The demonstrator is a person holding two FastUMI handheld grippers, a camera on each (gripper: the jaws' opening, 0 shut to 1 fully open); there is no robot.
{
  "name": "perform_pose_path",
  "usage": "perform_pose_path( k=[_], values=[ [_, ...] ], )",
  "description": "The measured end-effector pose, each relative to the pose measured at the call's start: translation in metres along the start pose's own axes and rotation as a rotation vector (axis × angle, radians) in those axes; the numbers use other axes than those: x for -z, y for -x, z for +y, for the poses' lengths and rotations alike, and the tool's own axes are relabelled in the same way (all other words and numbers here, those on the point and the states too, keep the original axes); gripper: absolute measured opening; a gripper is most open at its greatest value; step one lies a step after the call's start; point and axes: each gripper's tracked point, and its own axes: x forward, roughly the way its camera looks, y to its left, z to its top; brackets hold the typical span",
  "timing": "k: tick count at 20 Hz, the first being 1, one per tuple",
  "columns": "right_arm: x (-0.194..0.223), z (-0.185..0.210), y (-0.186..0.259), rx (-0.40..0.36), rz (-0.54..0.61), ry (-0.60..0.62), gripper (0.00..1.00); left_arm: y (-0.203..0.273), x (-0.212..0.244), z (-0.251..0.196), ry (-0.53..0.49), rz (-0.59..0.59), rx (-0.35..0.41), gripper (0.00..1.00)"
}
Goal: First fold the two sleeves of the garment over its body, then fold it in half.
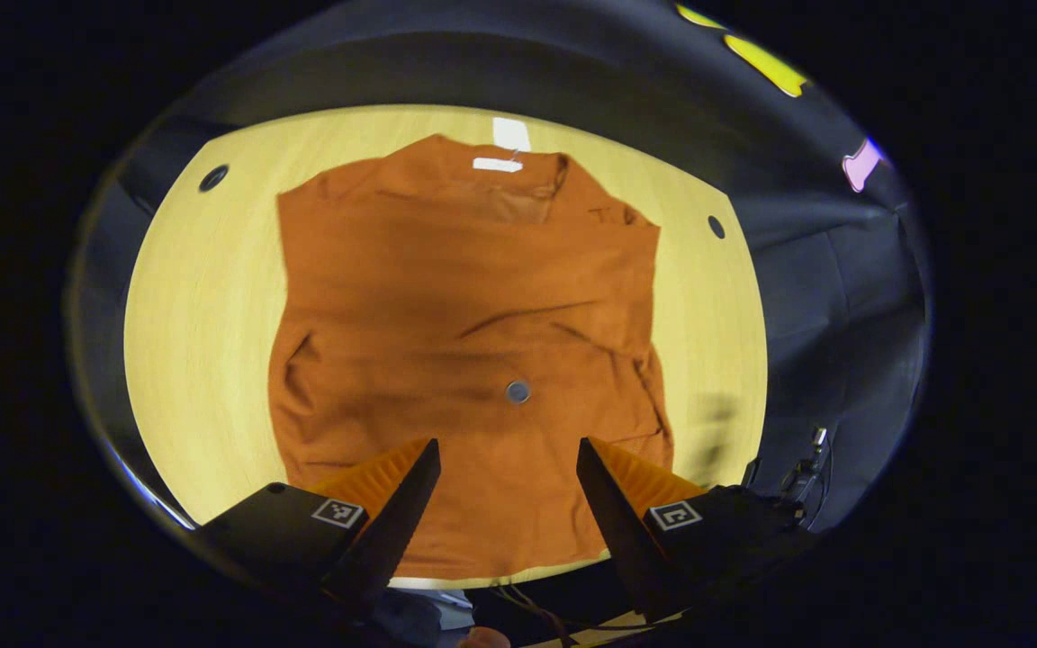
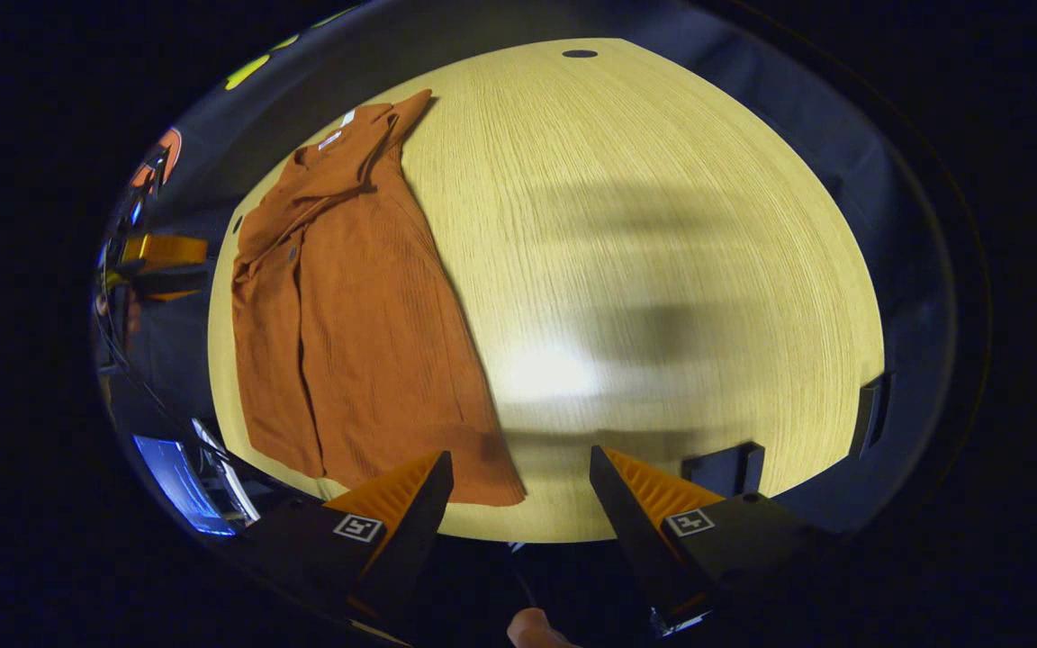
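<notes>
Surface (image 1: 194, 297) pale wood, round holes near far corners. Garment (image 1: 464, 342) flat on surface, collar at far edge, hem at near edge, both sleeves folded over body. Left tool (image 1: 508, 468) above hem, released, gripping nothing. Right tool (image 2: 520, 486) off garment's side over surface, released, holding nothing

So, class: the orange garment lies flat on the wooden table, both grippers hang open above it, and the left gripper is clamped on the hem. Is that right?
Not quite. In the left gripper view the left gripper grips nothing; its fingers are spread above the garment. The rest stands: the garment lies on the table and the right gripper is open.
</notes>
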Motion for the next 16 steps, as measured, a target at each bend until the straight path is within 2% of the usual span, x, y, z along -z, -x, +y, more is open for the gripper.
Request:
perform_pose_path(
  k=[3,4,5,6,9,12,14,16],
  values=[
    [-0.002,-0.007,0.002,0.047,-0.004,0.066,0.97,0.009,0.031,0.034,0.03,0.0,0.018,0.99],
    [-0.001,-0.007,0.003,0.053,0.003,0.114,0.93,0.012,0.041,0.046,0.023,-0.004,0.019,0.99],
    [0.0,-0.009,0.004,0.065,0.009,0.162,0.93,0.006,0.055,0.057,0.025,-0.005,0.019,0.99],
    [0.0,-0.014,0.003,0.091,0.016,0.191,0.97,0.01,0.061,0.069,0.033,0.001,0.018,0.99],
    [-0.003,-0.02,-0.001,0.121,0.033,0.166,0.98,0.016,0.104,0.1,0.055,0.028,0.054,0.99],
    [-0.013,-0.034,-0.006,0.183,0.02,0.17,0.97,0.024,0.132,0.127,0.059,0.035,0.1,0.99],
    [-0.013,-0.028,-0.011,0.139,0.035,0.195,0.98,0.023,0.147,0.14,0.079,0.052,0.14,0.99],
    [-0.009,-0.015,-0.015,0.046,0.066,0.166,0.97,0.021,0.156,0.151,0.111,0.065,0.182,0.99]
  ],
)
